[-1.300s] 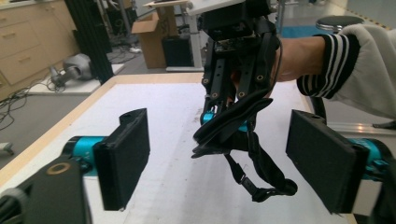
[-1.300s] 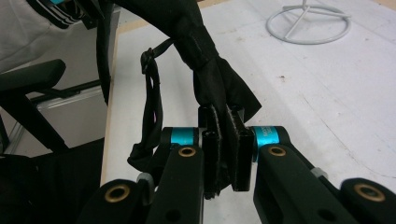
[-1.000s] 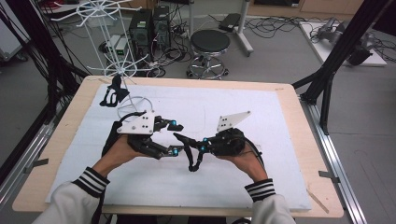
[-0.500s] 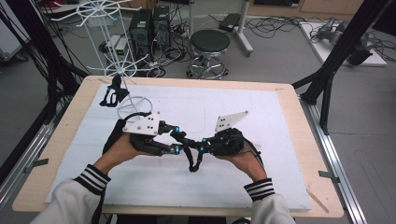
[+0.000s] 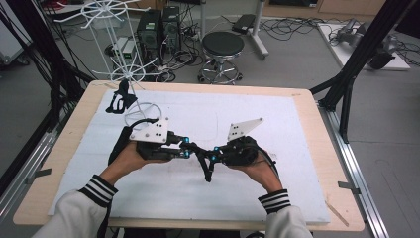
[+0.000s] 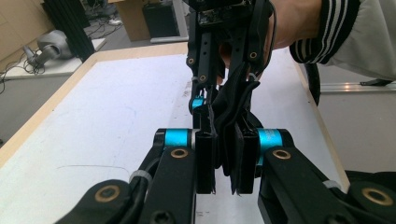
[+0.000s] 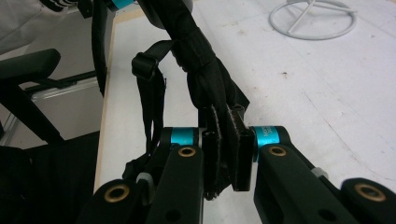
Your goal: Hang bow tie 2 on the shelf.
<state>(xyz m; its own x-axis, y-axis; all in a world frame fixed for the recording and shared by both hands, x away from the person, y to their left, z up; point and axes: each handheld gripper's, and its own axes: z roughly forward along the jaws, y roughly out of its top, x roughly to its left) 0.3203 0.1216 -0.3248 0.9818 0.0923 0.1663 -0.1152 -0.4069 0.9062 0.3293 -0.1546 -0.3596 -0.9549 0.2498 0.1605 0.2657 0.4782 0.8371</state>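
A black webbing strap (image 5: pixel 206 170) with a buckle (image 7: pixel 144 66) is stretched between my two grippers above the white mat. In the high view my left gripper (image 5: pixel 189 148) points right and my right gripper (image 5: pixel 213 155) points left, tips nearly meeting. The left gripper (image 6: pixel 225 142) has just been closing its jaws and now pinches a bunched fold of the strap (image 6: pixel 236 98). My right gripper (image 7: pixel 225 142) is shut on the strap (image 7: pixel 201 70) as well. A loose end hangs down toward the mat.
A white wire rack (image 5: pixel 116 47) stands at the table's back left, its ring base (image 5: pixel 139 112) on the white mat (image 5: pixel 297 129). A black item (image 5: pixel 119 99) hangs on it. A stool (image 5: pixel 223 45) and computer towers stand on the floor beyond.
The left gripper's jaws, apart a second ago, have closed onto the strap. Both hands have kept their place.
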